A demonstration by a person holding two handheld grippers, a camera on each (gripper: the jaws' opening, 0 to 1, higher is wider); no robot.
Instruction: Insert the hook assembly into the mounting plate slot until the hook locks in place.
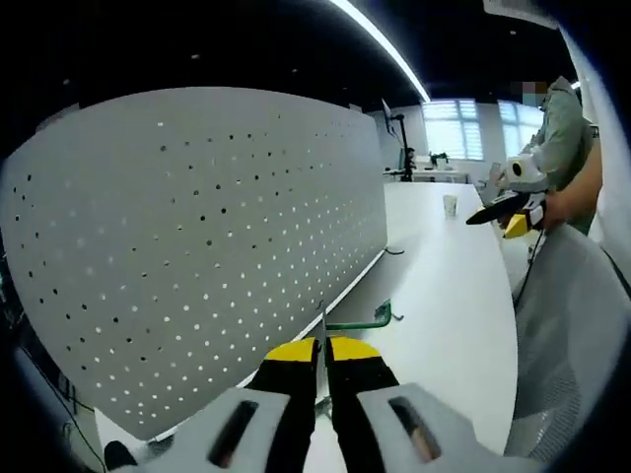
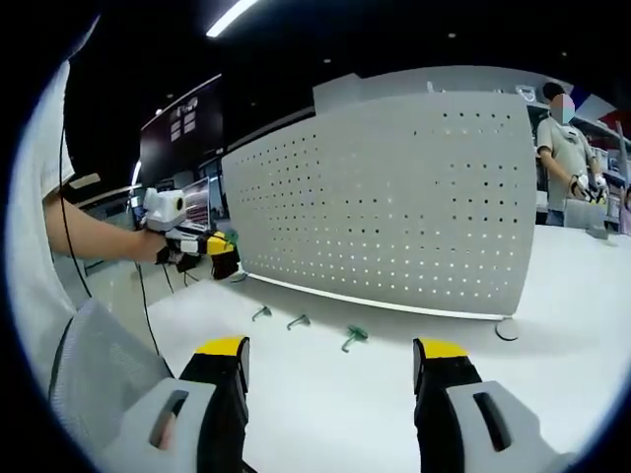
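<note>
Pegboard upright at table edge; left gripper clenched on thin hook; right gripper released.

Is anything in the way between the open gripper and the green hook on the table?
No. In the right gripper view, the right gripper is open, and bare white table lies between it and the green hook. Two grey hooks lie off to the side. The pegboard stands behind them.

The left gripper view looks close along the pegboard; the right gripper view faces it across the bench. Both share these.
</note>
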